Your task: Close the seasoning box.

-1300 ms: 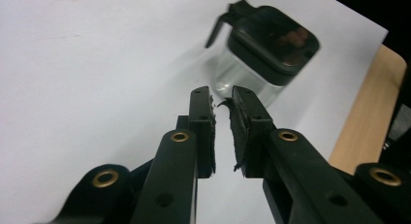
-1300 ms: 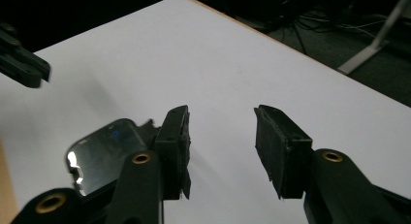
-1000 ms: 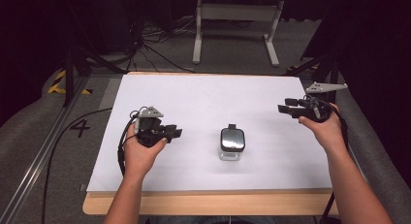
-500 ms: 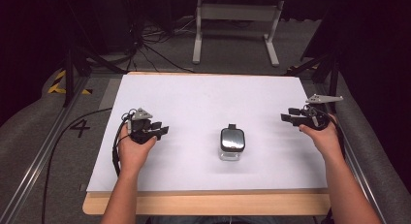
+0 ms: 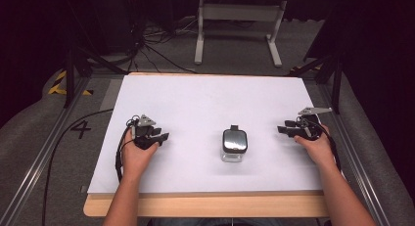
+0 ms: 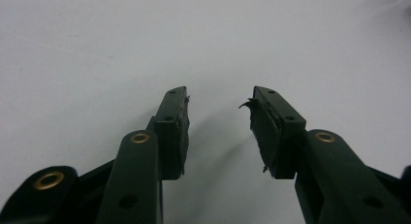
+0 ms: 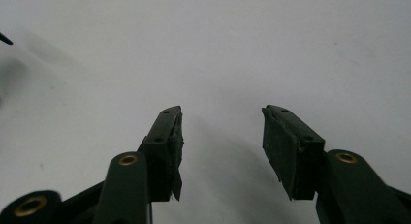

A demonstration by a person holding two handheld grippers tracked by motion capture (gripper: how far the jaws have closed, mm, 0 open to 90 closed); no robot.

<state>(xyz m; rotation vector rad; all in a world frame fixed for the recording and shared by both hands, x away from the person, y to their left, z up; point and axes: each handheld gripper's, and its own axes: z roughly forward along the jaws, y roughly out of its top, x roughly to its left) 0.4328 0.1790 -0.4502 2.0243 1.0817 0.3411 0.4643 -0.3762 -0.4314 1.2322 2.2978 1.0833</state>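
A small clear jar with a black lid [image 5: 234,144] stands on the white sheet [image 5: 210,103] between both hands, near the front. My left gripper [image 5: 161,134] rests low over the sheet to the jar's left, pointing toward it. Its jaws have just been opening and stand open with nothing between them [image 6: 218,120]. My right gripper [image 5: 285,128] lies low at the sheet's right side, pointing left toward the jar. It is open too, with bare white sheet between its pads [image 7: 220,136]. Both grippers are well apart from the jar.
The white sheet covers a wooden table [image 5: 205,205] whose front edge shows below. Metal rails [image 5: 39,167] run along both sides. A white stand [image 5: 240,20] and cables [image 5: 147,45] lie on the floor beyond the table.
Both hands have come down toward the sheet. The left gripper moved left and back from the jar, and its jaws spread wider. The right gripper sank at the sheet's right side. The jar stayed put.
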